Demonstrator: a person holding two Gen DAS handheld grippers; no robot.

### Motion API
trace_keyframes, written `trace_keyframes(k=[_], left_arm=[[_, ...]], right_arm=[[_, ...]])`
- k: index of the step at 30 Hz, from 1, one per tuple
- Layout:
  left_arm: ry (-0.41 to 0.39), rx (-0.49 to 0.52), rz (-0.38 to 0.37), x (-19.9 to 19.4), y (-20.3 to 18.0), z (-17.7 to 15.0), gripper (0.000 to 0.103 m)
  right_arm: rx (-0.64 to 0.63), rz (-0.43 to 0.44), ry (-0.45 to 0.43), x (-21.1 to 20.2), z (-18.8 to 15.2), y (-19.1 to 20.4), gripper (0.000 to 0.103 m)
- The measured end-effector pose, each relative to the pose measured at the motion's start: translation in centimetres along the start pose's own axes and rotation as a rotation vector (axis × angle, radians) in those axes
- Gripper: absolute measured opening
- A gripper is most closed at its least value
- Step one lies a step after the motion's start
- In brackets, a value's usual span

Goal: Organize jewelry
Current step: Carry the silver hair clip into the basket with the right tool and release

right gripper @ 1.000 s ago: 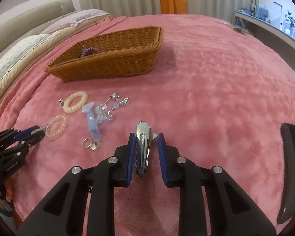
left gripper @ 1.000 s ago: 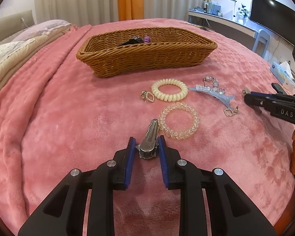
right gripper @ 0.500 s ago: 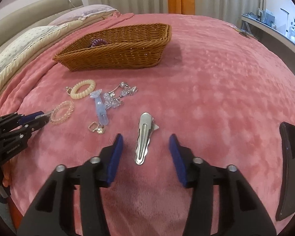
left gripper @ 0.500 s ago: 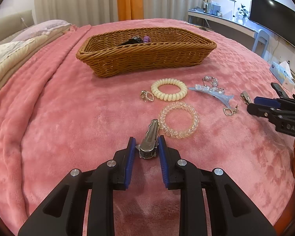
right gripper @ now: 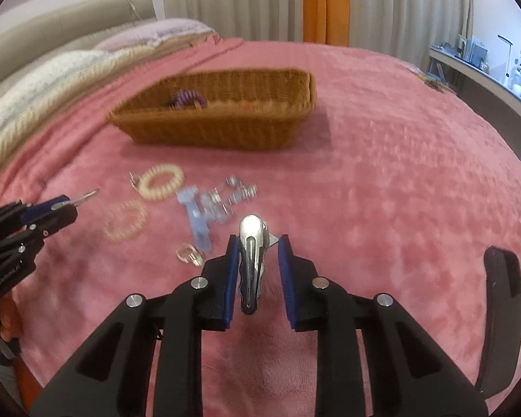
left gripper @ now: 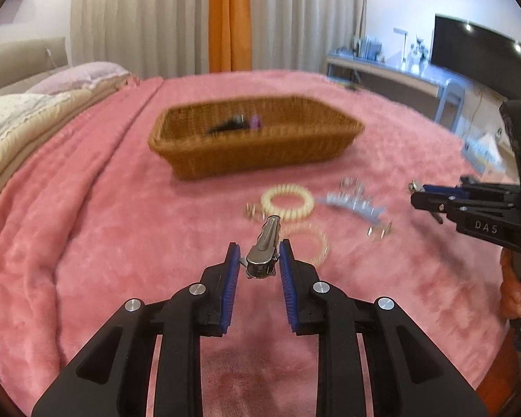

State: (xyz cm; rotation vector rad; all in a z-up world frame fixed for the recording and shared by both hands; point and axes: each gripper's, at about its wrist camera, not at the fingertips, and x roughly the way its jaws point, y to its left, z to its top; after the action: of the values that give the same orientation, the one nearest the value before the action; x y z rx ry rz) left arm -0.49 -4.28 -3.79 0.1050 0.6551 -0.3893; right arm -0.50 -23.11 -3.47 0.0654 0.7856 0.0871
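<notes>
Left gripper [left gripper: 258,260]: pinches a silver hair clip [left gripper: 264,248] at its hinge end, clear of the pink blanket [left gripper: 87,243].
Right gripper [right gripper: 258,260]: jaws closing on a second silver clip [right gripper: 250,264]; its left pad lies against the clip, and the contact on the right side is hard to make out.
Basket [left gripper: 257,154]: wicker, well beyond the loose pieces; a dark item and a purple coil [right gripper: 187,99] inside are blurred and half hidden by its wall.
Cream coil tie [left gripper: 287,201]: on the blanket, just past the left clip's tip.
Clear coil tie [left gripper: 311,243]: partly hidden behind the left gripper's right finger.
Blue claw clip [left gripper: 356,203]: smeared by motion; the crystal piece beside it cannot be identified.
Small metal rings [right gripper: 189,255]: too blurred to name.
Person: only a bit of hand [left gripper: 512,299] shows, cut off at the frame edge.
</notes>
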Motion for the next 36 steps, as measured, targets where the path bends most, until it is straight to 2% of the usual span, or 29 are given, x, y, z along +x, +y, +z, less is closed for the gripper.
trace_keyframes(k=[2,6,9,13,17,20,25,30,36], left_arm=[[-0.052,-0.019,-0.016,-1.2,0.1,1.1,0.022],[-0.129,0.008,0.011,-3.1,-0.2,4.4,0.022],[-0.175,0.035,0.035,-3.3,-0.5,8.4,0.022],[-0.209,0.036,0.058,-1.1,0.0,12.4,0.022],[-0.178,-0.017,0.081,3.6,1.8,14.8,0.022],[-0.141,-0.059,0.097,7.3,3.3,15.0,0.022],[-0.087,-0.098,0.088,11.2,5.0,13.9,0.022],[-0.028,-0.097,0.074,13.3,5.3,12.8,0.022],[-0.016,-0.108,0.075,13.8,5.6,12.6,0.023]], right_arm=[[-0.006,0.006,-0.036,-1.0,1.5,0.1,0.02],[-0.034,0.02,-0.116,-2.3,5.6,0.5,0.02],[-0.063,0.005,-0.166,-2.1,8.8,1.2,0.02],[-0.07,0.0,-0.197,0.0,12.8,1.7,0.02],[-0.045,-0.009,-0.184,3.7,15.4,1.4,0.02],[-0.013,0.006,-0.137,7.3,16.5,1.1,0.02],[0.042,0.069,-0.031,12.5,16.6,0.2,0.02],[0.018,0.064,0.024,14.6,15.3,0.8,0.02],[0.015,0.045,0.023,14.6,14.8,0.8,0.021]])
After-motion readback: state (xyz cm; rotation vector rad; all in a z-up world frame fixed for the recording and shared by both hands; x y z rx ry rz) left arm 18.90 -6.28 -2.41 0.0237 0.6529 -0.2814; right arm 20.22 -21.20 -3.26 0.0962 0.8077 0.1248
